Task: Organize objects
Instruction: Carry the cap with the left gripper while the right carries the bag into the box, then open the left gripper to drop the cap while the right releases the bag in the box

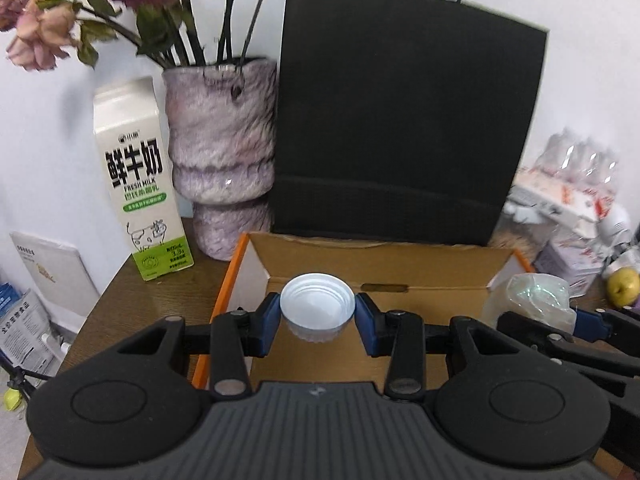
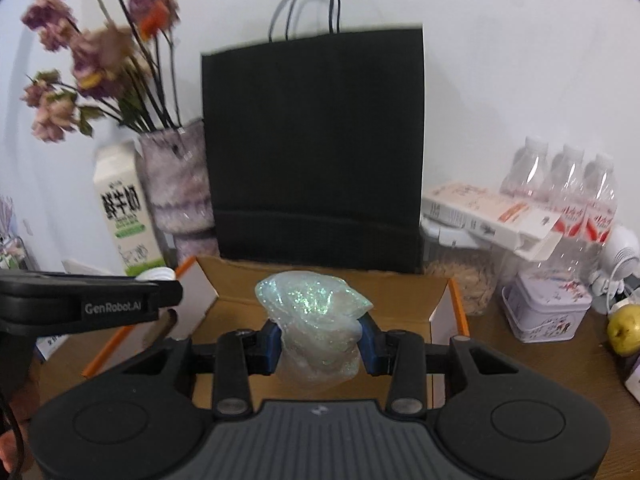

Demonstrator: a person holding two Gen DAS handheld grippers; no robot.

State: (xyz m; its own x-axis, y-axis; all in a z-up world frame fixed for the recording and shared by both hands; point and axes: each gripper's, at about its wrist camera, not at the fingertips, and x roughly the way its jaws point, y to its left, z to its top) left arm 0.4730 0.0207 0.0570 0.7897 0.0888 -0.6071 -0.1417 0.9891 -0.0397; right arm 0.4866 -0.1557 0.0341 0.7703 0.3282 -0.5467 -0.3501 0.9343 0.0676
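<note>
My left gripper is shut on a small clear cup with a white rim, held upright above the open cardboard box. My right gripper is shut on a crumpled, glittery clear wrapper, also over the cardboard box. In the left wrist view the wrapper and the right gripper's fingers show at the right. In the right wrist view the left gripper's side reaches in from the left, with the cup's rim just showing behind it.
Behind the box stand a black paper bag, a furry vase of dried flowers and a milk carton. To the right are water bottles, a white carton, a floral tin, a glass jar and a yellow-green fruit.
</note>
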